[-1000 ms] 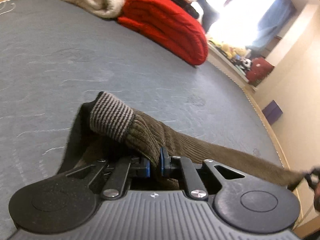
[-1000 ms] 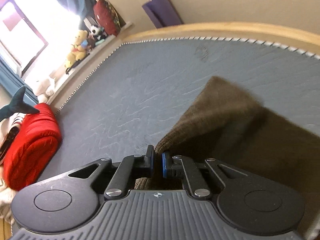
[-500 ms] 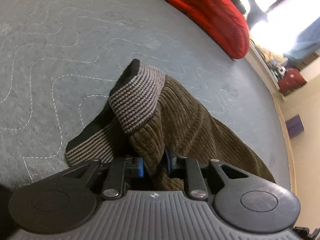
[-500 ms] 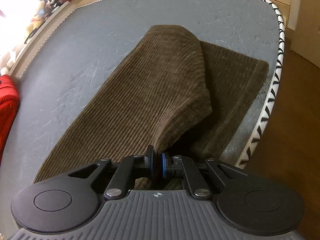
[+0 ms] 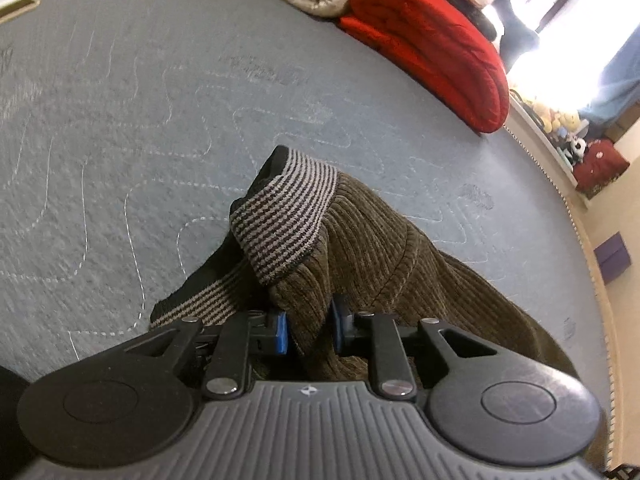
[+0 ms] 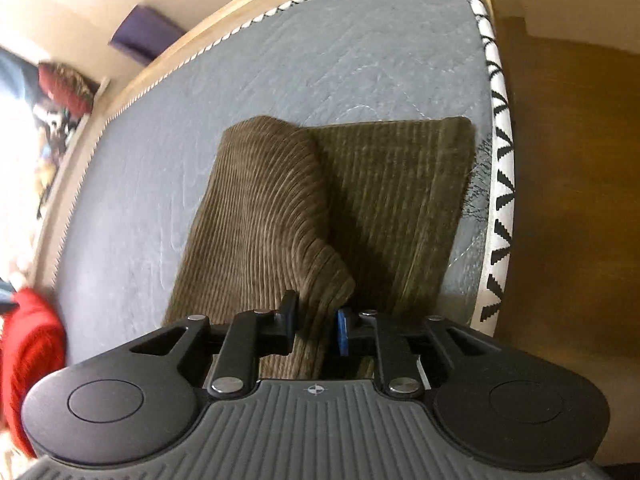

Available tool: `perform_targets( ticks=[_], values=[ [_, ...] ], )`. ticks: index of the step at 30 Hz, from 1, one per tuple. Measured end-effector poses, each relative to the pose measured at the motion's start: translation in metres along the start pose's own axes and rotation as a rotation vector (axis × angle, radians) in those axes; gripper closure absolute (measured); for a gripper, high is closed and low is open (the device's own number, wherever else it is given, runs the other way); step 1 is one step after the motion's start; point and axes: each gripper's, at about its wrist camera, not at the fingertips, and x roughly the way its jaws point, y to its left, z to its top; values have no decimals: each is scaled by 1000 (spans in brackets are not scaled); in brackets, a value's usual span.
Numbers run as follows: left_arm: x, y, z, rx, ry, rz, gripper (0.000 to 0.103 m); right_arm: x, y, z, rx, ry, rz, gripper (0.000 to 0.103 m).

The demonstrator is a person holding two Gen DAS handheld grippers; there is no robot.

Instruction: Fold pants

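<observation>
Brown corduroy pants [image 6: 280, 208] are lying on the grey mattress [image 5: 120, 120], one leg doubled over the other near the mattress corner. Right gripper [image 6: 316, 330]: jaws have just been opening, cloth sitting between the spread pads, left pad touching, right pad apart. Left gripper [image 5: 308, 330]: jaws slightly parted, waist fold filling the gap; firm pinch cannot be told. Striped waistband [image 5: 288, 216] is bunching up. Red blanket [image 5: 432, 48] is lying well apart.
</observation>
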Motion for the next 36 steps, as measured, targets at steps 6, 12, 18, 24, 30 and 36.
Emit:
perform_targets(
  ticks=[6, 12, 18, 24, 30, 36],
  values=[
    [-12, -5, 0, 8, -83, -13, 88, 3, -14, 9, 158, 5, 72, 74],
    [-47, -7, -3, 30, -203, -23, 89, -38, -4, 31, 166, -278, 233, 103],
    [-44, -1, -15, -30, -74, 78, 80, -32, -11, 37, 88, -194, -57, 99],
    [-43, 0, -13, -44, -71, 48, 60, -8, -25, 14, 240, -41, 30, 81],
    [-33, 12, -8, -115, -29, -11, 52, -26, -24, 8, 355, -109, 164, 59],
    [-20, 10, -7, -99, -11, 7, 52, -7, -23, 9, 354, -32, 158, 52]
  ],
)
